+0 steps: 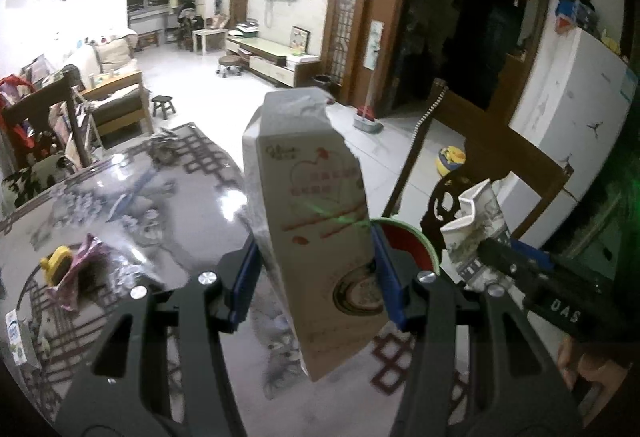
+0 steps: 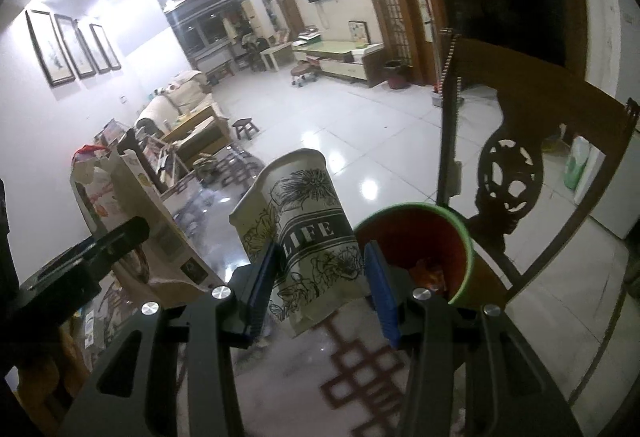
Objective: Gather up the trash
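My left gripper [image 1: 316, 269] is shut on a torn beige milk carton [image 1: 308, 205] and holds it above the glossy patterned table [image 1: 168, 205]. My right gripper [image 2: 320, 277] is shut on a crushed paper cup [image 2: 304, 229] printed "LIFE". The cup also shows in the left wrist view [image 1: 476, 225], and the carton in the right wrist view [image 2: 120, 205]. A red bin with a green rim [image 2: 424, 249] stands just right of the cup, with scraps inside. It shows behind the carton in the left wrist view [image 1: 412, 245].
A pink wrapper [image 1: 84, 269] and a yellow toy [image 1: 58, 265] lie on the table at the left. A dark wooden chair [image 2: 516, 173] stands behind the bin. A fridge [image 1: 576, 109] is at the right, with white tiled floor beyond.
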{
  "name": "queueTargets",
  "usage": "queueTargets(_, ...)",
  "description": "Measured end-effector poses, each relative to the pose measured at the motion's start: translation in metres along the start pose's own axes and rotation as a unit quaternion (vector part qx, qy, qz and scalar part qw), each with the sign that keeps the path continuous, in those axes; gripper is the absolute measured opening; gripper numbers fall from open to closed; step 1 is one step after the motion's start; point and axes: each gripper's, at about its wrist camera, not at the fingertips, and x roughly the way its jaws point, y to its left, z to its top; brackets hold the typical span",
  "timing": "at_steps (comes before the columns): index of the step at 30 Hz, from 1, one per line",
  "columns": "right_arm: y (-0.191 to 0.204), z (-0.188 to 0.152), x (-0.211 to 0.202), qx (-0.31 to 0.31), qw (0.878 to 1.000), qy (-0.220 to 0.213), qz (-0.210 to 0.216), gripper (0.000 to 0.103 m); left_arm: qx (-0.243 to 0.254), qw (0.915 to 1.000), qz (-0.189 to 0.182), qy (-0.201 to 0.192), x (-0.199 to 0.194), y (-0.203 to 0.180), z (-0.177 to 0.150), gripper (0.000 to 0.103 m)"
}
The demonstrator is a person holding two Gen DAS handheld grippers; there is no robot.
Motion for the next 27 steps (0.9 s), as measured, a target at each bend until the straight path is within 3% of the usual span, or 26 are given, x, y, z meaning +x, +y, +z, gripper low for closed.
queueTargets(9, -0.043, 0.019, 0.014, 0.018, 1.0, 0.002, -0.013, 0.044, 0.015, 0.9997, -0.012, 0.017, 0.04, -0.031, 0.012, 0.051)
queueTargets(27, -0.12, 0.038, 0.083, 0.042, 0.996, 0.057, -0.056, 0.044, 0.023, 0.9964, -0.028, 0.076, 0.144, -0.073, 0.018, 0.051)
